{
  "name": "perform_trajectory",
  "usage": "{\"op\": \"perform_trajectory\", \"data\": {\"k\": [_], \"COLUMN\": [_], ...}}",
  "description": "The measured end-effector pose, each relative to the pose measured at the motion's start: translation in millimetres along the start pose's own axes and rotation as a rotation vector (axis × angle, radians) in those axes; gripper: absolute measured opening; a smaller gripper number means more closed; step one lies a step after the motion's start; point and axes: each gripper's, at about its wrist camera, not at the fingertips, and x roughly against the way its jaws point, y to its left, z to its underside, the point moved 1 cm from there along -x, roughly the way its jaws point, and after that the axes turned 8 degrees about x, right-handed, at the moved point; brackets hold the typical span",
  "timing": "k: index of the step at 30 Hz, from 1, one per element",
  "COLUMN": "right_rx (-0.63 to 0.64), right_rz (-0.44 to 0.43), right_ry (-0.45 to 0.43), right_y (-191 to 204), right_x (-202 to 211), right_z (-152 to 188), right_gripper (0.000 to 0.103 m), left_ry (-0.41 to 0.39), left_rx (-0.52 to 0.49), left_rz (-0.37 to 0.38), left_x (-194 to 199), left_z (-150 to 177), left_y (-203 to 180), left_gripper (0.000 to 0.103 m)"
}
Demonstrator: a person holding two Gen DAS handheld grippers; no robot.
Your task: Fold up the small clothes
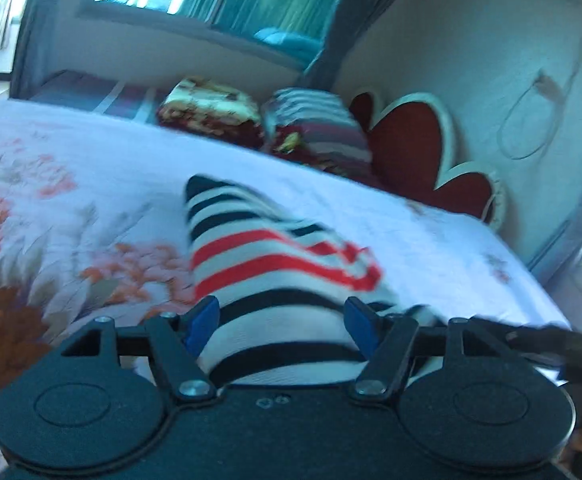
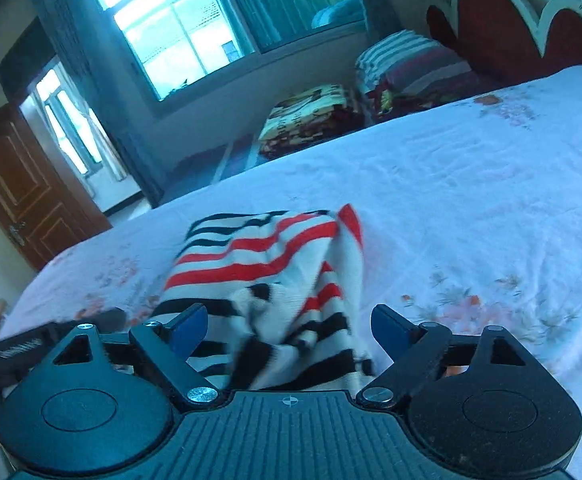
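Note:
A small knitted garment (image 1: 259,256) with white, black and red stripes lies crumpled and partly folded on the floral bed sheet (image 1: 91,160). In the left wrist view my left gripper (image 1: 282,322) stands open, its blue fingertips on either side of the garment's near end, which bulges up between them. In the right wrist view my right gripper (image 2: 289,330) is open wide over the same garment (image 2: 267,264); the cloth lies between the fingers and clear of the right pad. A red-striped flap (image 2: 351,224) sticks up at its far corner.
Folded patterned blankets (image 1: 211,108) and a striped pillow (image 1: 319,128) sit at the bed's far side by the red scalloped headboard (image 1: 411,136). A brown door (image 2: 19,192) and a window (image 2: 171,32) lie beyond. Bare sheet (image 2: 471,200) spreads to the right.

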Motion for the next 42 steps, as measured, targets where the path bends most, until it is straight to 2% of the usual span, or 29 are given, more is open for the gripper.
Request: {"op": "perform_trajectory", "data": {"k": [3, 5, 8, 9, 10, 13, 15, 18, 20, 24, 26, 30, 32, 35, 37, 42], "right_rx": [-0.087, -0.106, -0.118, -0.125, -0.131, -0.141, -0.161, -0.159, -0.152, -0.047, -0.021, -0.039, -0.031, -0.083, -0.078, -0.088], "right_rz": [-0.062, -0.049, -0.022, -0.022, -0.027, -0.038, -0.047, -0.040, -0.064, -0.070, -0.049, 0.006, 0.027, 0.010, -0.003, -0.006], "right_ry": [0.035, 0.077, 0.112, 0.121, 0.122, 0.130, 0.142, 0.151, 0.127, 0.030, 0.013, 0.081, 0.080, 0.083, 0.092, 0.116], "right_y": [-1.8, -3.3, -8.0, -11.2, -12.5, -15.6, -19.6, -25.1, -24.5, -16.5, -19.8, -38.5, -41.2, -44.7, -42.2, -42.7], "right_x": [-14.0, -24.9, -37.8, -42.5, -45.7, -58.8, -66.0, -75.5, -68.3, -40.9, -34.4, -47.3, -52.7, -47.0, -36.1, -9.3], "right_z": [1.1, 3.5, 7.1, 7.0, 6.5, 1.6, -1.3, -2.3, -4.9, -18.2, -18.7, 8.5, 21.7, 18.2, 14.1, 29.4], "right_gripper": [0.088, 0.088, 0.087, 0.083, 0.073, 0.056, 0.055, 0.028, 0.024, 0.023, 0.023, 0.023, 0.022, 0.025, 0.032, 0.032], "left_ry": [0.086, 0.101, 0.098, 0.101, 0.105, 0.115, 0.110, 0.102, 0.100, 0.077, 0.069, 0.081, 0.132, 0.143, 0.138, 0.144], "left_rx": [0.017, 0.036, 0.012, 0.022, 0.036, 0.060, 0.059, 0.056, 0.057, 0.054, 0.061, 0.016, 0.033, 0.073, 0.054, 0.060], "left_rz": [-0.031, -0.016, -0.030, -0.024, -0.018, -0.011, -0.014, -0.016, -0.017, -0.014, -0.006, -0.022, -0.021, -0.014, -0.022, -0.016], "left_x": [-18.7, -22.6, -23.7, -23.6, -23.7, -25.5, -25.1, -24.3, -23.3, -16.4, -14.2, -20.1, -29.1, -30.3, -29.1, -29.1], "left_z": [14.4, 25.0, 31.7, 32.2, 32.2, 32.5, 33.4, 34.7, 33.6, 29.1, 27.3, 30.8, 35.4, 36.5, 35.1, 35.2], "left_y": [10.3, 13.2, 14.9, 17.4, 20.0, 24.2, 23.8, 23.3, 22.6, 16.6, 12.0, 4.5, 9.1, 14.9, 12.8, 13.3], "left_gripper": [0.066, 0.069, 0.069, 0.069, 0.069, 0.069, 0.070, 0.070, 0.070, 0.071, 0.071, 0.070, 0.071, 0.072, 0.071, 0.071]}}
